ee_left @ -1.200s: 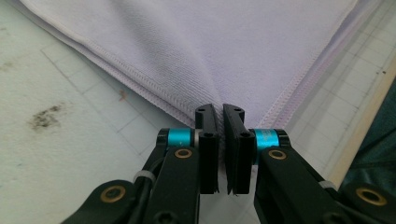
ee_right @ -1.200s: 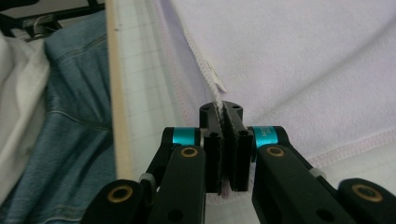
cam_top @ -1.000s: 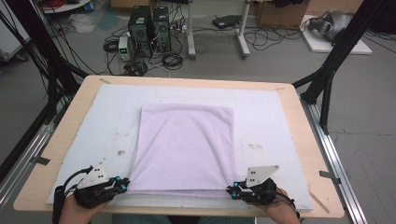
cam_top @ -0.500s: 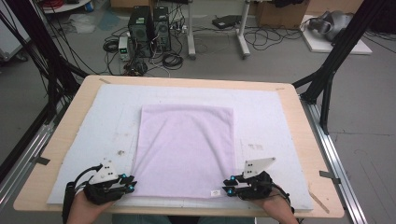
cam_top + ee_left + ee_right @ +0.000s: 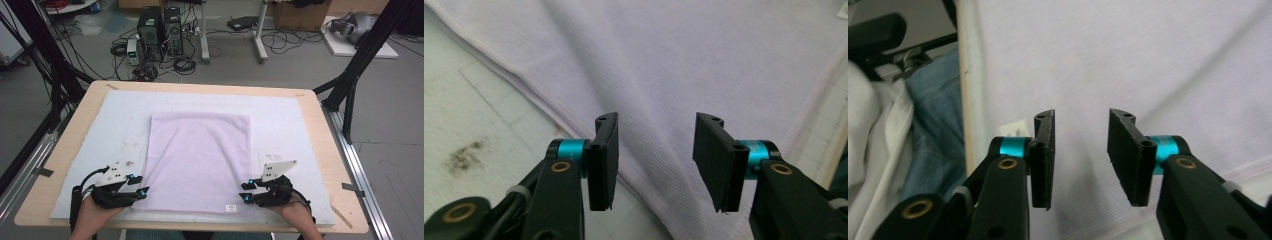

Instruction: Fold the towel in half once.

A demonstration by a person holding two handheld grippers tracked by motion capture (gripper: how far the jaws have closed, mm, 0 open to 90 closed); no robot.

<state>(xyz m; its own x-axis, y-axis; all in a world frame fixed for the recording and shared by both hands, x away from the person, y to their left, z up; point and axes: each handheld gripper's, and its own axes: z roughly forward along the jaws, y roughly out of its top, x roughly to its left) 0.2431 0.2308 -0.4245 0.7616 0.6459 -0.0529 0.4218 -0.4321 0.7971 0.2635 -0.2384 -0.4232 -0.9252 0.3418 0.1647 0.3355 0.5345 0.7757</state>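
- My left gripper (image 5: 141,190) sits at the near left corner of the lilac cloth (image 5: 200,160), low over the table. Its jaws have just been opening and stand spread, pads clear of the fabric, nothing pinched.
- Through the left gripper view (image 5: 656,160) I look straight down the gap: the cloth (image 5: 684,65) runs under and between my black jaws, its hemmed edge slanting across to the bare white mat (image 5: 479,125), which carries a dark smudge.
- My right gripper (image 5: 246,191) is at the near right corner, mirrored. Its jaws too have just been opening and are parted, holding nothing.
- In the right gripper view (image 5: 1080,160) the cloth (image 5: 1148,65) lies flat beneath the open jaws, a small white label (image 5: 1015,127) just behind my left-hand pad, and past the table edge (image 5: 970,90) there is blue denim (image 5: 933,130).
- From the high view, that label (image 5: 230,207) lies on the near hem, just beside my right gripper.
- The cloth lies spread flat in the middle of the mat (image 5: 300,130), near edge between my two grippers, far edge well short of the mat's far side.
- The mat covers most of the wooden table (image 5: 320,105).
- Beyond the table: grey floor with computer towers (image 5: 160,27) and tangled cables (image 5: 185,62).
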